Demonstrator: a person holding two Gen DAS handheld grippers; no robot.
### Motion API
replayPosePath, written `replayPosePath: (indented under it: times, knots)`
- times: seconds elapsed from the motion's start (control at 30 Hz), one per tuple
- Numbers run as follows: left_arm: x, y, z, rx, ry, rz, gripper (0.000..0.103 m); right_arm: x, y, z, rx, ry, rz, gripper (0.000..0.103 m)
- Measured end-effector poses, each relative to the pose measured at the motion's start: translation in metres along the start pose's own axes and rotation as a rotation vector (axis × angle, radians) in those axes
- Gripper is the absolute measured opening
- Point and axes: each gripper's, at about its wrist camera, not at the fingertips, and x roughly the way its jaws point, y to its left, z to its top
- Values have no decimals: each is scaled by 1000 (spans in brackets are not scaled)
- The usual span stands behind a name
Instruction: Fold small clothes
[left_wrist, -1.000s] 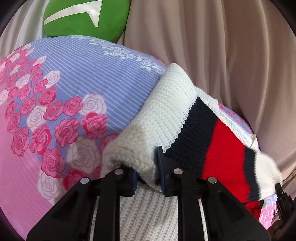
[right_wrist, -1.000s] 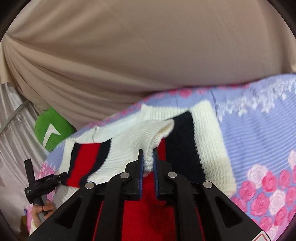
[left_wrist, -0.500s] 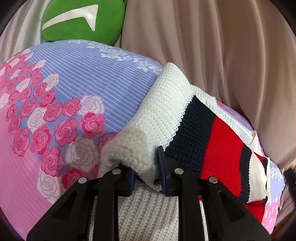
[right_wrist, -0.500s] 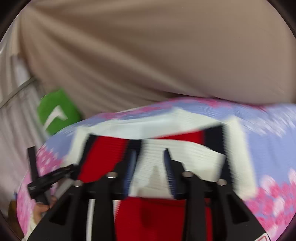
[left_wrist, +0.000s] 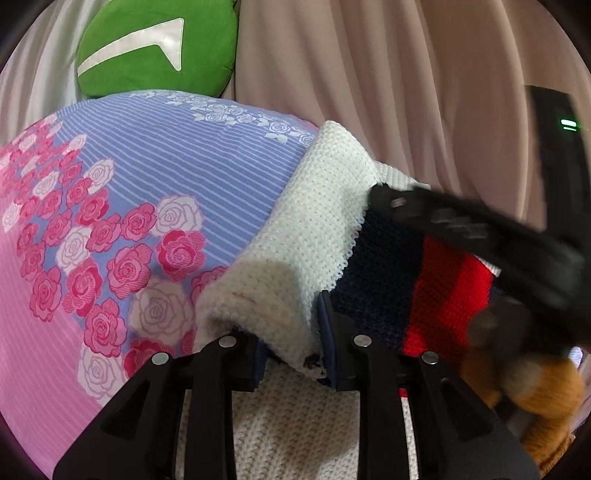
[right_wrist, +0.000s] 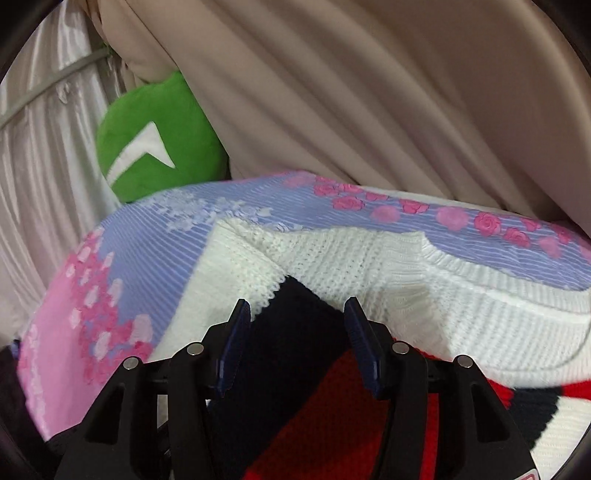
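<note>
A white knitted sweater (left_wrist: 314, 221) with navy and red bands lies on a flowered bedsheet (left_wrist: 166, 155). My left gripper (left_wrist: 291, 332) has a rolled white fold of it between its pads. They still press on it while the jaws are opening. In the right wrist view the sweater (right_wrist: 406, 266) spreads white across the middle. My right gripper (right_wrist: 297, 306) hangs open just over its navy band with its jaws closing, and nothing is pinched. The right gripper's fingers (left_wrist: 443, 221) cross the left wrist view as a black blur over the stripes.
A green cushion (left_wrist: 155, 51) leans at the bed's far edge, also seen as the cushion (right_wrist: 155, 147). A beige curtain (left_wrist: 388, 92) hangs close behind the bed. A person's orange sleeve (left_wrist: 546, 391) shows at the lower right.
The right gripper let go of the white fold, opened wide and swung sideways across the sweater into the left wrist view. The left gripper stayed put on its fold.
</note>
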Motion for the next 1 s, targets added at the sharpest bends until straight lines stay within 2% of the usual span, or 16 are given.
replayPosePath:
  times: [0.03,0.07,0.13,0.27,0.3,0.37,0.4,0.43,0.57,0.6,0.63,0.7,0.83,0.87,0.93,1.0]
  knots:
    - [0,-1,0,2,0,2,24,2,2,1,-13,1,-8,22]
    - [0,-1,0,4,0,5,24,1,5,4,-21,1,11,7]
    - [0,-4,-1,12,-3,17,24,-16,4,10,-16,-61,6,6]
    - [0,-7,-2,25,-5,24,25,-41,6,29,32,-170,63,6]
    - [0,-6,-2,24,-5,23,26,-34,7,32,24,-163,49,6]
    - [0,-6,-2,25,-4,22,25,13,7,28,-10,-19,-32,6]
    - [0,-5,-3,27,-4,22,26,32,4,24,-15,51,-56,6]
    - [1,-5,-3,29,-2,22,26,32,2,24,-5,46,-50,6]
    - [2,-2,-1,23,0,9,25,-41,-15,22,54,-75,46,12]
    - [2,-1,0,22,1,6,25,-67,-29,12,55,-117,24,18]
    - [2,0,0,19,1,4,26,-83,-41,2,69,-138,10,35]
    - [3,1,0,12,0,-1,26,-123,-90,-35,158,-167,-37,51]
    - [1,5,-1,-14,-4,-18,26,-171,-179,-117,340,-145,-273,55]
    - [0,5,-1,-19,-5,-21,26,-175,-193,-131,385,-130,-277,54]
    - [0,5,-2,-24,-6,-25,26,-175,-219,-158,485,-92,-223,55]
    - [0,6,-2,-31,-7,-29,26,-173,-218,-163,476,-95,-211,55]
